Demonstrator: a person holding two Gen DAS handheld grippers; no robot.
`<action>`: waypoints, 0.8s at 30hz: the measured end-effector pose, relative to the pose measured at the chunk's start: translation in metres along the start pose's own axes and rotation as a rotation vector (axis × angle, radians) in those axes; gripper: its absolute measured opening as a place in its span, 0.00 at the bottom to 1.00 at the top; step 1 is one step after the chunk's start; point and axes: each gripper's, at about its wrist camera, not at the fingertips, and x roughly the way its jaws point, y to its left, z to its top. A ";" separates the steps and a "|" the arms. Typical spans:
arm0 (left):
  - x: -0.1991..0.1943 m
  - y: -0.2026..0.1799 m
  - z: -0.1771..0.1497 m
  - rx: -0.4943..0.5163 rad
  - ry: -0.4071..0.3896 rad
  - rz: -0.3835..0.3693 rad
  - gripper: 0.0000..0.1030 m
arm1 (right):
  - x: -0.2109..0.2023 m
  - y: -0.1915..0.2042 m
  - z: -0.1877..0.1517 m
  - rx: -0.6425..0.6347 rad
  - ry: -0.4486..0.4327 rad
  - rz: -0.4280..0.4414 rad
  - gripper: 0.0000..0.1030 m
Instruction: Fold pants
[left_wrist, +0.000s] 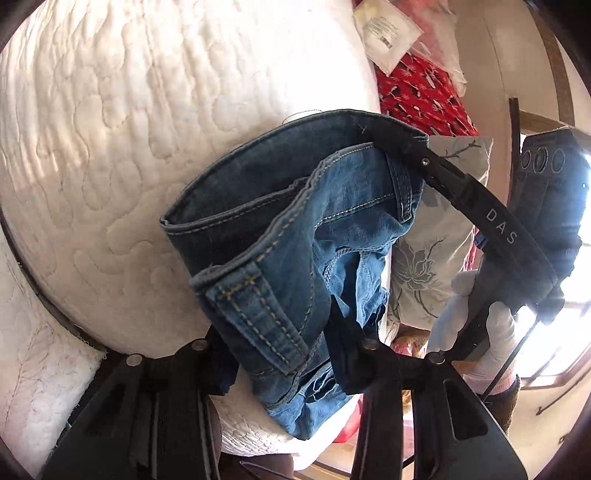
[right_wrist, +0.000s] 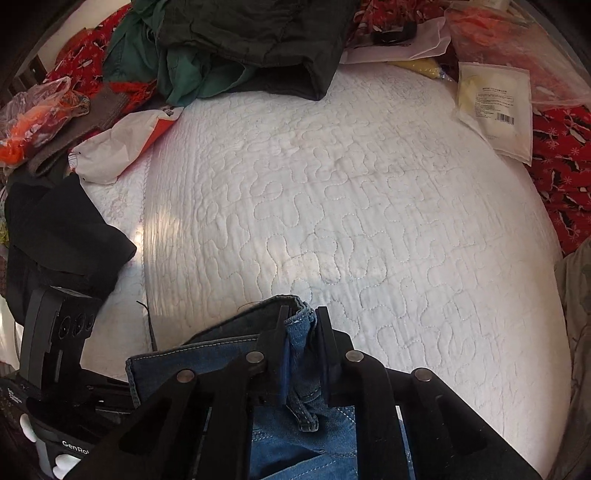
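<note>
The blue denim pants (left_wrist: 295, 258) hang bunched between my two grippers above the white quilted mattress (left_wrist: 129, 147). My left gripper (left_wrist: 284, 354) is shut on the waistband near a belt loop. My right gripper (right_wrist: 301, 325) is shut on another bunched part of the pants (right_wrist: 295, 369); in the left wrist view it (left_wrist: 399, 144) grips the far edge, held by a white-gloved hand (left_wrist: 480, 321). The left gripper's body (right_wrist: 55, 350) shows at the lower left of the right wrist view.
The white mattress (right_wrist: 332, 203) lies ahead. Dark and green clothes (right_wrist: 240, 44) are piled at its far side. Plastic bags (right_wrist: 114, 147), a white packet (right_wrist: 495, 110) and red patterned fabric (right_wrist: 565, 166) lie around the edges. A floral pillow (left_wrist: 436, 240) is at the right.
</note>
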 end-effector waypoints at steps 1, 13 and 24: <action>-0.003 -0.007 -0.003 0.023 -0.011 0.006 0.36 | -0.010 -0.001 -0.002 0.012 -0.018 0.001 0.11; 0.010 -0.159 -0.077 0.500 -0.046 0.078 0.35 | -0.153 -0.066 -0.131 0.289 -0.264 -0.038 0.10; 0.206 -0.181 -0.218 0.866 0.395 0.374 0.35 | -0.145 -0.154 -0.380 0.824 -0.276 -0.051 0.10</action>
